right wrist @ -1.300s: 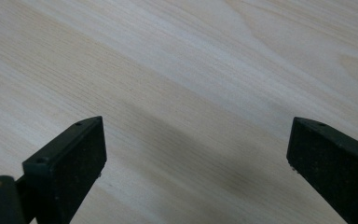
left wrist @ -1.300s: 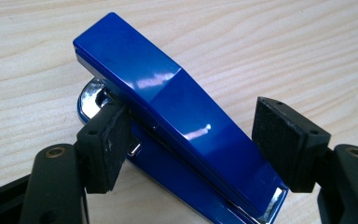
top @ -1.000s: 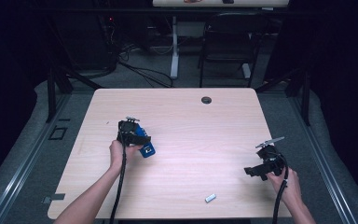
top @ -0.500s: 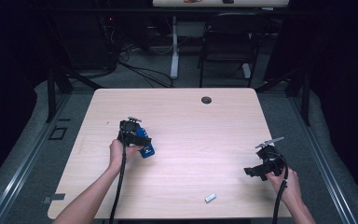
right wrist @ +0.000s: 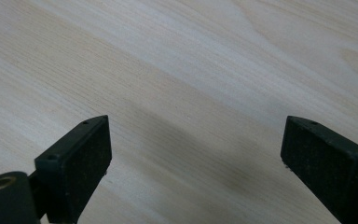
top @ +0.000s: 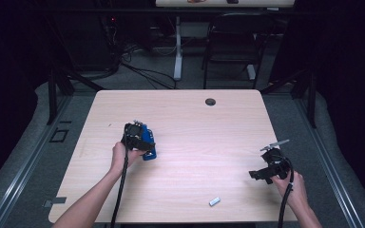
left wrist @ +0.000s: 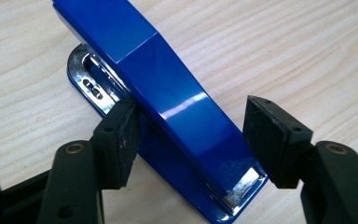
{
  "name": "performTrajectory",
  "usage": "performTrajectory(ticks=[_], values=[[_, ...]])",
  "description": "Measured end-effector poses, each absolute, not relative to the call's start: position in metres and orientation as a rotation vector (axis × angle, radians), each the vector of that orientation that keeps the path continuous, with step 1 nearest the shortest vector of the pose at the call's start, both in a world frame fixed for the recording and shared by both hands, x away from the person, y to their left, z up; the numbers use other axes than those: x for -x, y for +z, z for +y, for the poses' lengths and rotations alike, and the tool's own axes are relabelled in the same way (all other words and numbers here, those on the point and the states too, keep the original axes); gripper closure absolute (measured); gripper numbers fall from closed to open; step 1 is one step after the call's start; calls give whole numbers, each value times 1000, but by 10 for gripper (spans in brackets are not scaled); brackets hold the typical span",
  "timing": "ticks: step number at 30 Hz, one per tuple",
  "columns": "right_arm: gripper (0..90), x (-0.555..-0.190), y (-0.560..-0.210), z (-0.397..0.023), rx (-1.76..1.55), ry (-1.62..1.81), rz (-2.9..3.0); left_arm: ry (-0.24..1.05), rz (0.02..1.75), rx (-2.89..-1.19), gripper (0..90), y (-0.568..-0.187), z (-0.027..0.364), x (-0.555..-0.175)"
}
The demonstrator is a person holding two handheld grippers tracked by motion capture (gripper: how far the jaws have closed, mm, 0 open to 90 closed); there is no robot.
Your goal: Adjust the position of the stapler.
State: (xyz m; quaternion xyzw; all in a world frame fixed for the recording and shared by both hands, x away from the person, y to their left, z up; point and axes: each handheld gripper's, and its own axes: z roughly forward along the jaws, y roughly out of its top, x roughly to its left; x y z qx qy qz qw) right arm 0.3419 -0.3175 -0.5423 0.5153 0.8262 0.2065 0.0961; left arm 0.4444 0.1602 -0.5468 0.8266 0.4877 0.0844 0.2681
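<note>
The left gripper [left wrist: 189, 140] has just been closing around the blue stapler [left wrist: 177, 102], its left pad touching, the right pad apart. At 4 o'clock on the worktop [top: 195, 123], the right gripper [right wrist: 196, 168] is released.

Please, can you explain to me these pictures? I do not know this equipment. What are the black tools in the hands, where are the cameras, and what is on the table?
A person holds a hand-held gripper with two black jaws in each hand. One camera looks down from above; one more rides on each gripper.

The left gripper has a blue stapler between its jaws. These have just been closing: one pad touches the stapler, the other is apart, so it is not yet clamped. The right gripper is open over the bare wooden table. A small white object, too small to identify, lies near the front edge.
</note>
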Motion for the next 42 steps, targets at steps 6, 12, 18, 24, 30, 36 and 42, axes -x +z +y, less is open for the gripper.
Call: performTrajectory(ticks=[6,12,18,24,30,36,42], values=[[83,-342,-544,-318,-1531,616,2454,214,1264,-2265,444,-546,157,-443],[84,-343,-545,-318,-1539,612,2462,235,1193,-2318,517,-546,153,-440],[85,-343,-545,-318,-1531,615,2460,190,1146,-2336,580,-545,155,-438],[86,-344,-544,-318,-1536,608,2471,166,1122,-2334,603,-545,157,-437],[86,-343,-543,-317,-1546,628,2464,212,1172,-2286,546,-543,153,-438],[87,-344,-543,-316,-1546,619,2474,254,1212,-2226,490,-543,150,-442],[88,-340,-543,-317,-1556,631,2468,264,1216,-2211,522,-546,148,-446]])
